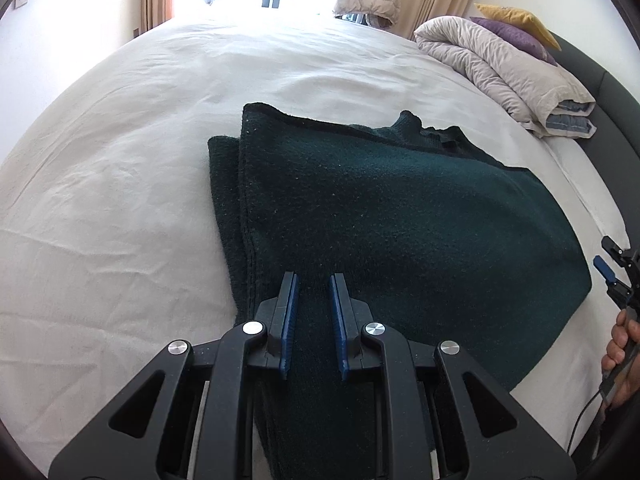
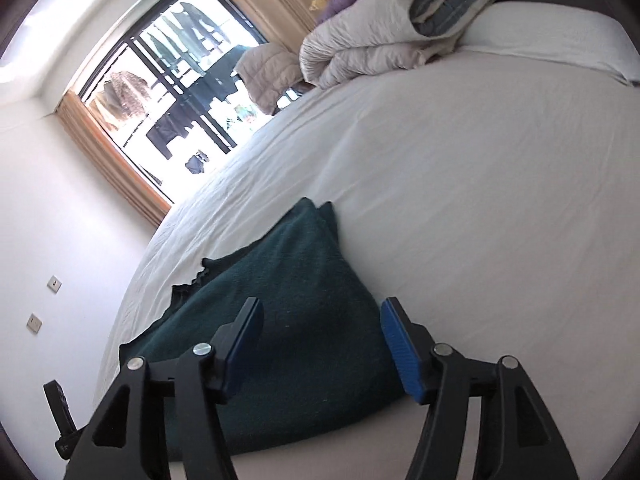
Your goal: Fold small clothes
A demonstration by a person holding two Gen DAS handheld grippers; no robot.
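A dark green knitted garment (image 1: pixel 400 208) lies folded on the white bed sheet (image 1: pixel 120 160). My left gripper (image 1: pixel 314 280) is over its near edge, jaws a narrow gap apart with the fabric running between the blue pads; whether they pinch it is unclear. My right gripper (image 2: pixel 320 312) is open and empty, tilted, just above the garment (image 2: pixel 288 300). It also shows at the right edge of the left wrist view (image 1: pixel 616 268), beside the garment's right edge.
A rolled beige duvet (image 1: pixel 504 68) with purple and yellow cushions lies at the head of the bed. A dark headboard (image 1: pixel 600 80) borders the right side. A window with curtains (image 2: pixel 168 92) is beyond the bed.
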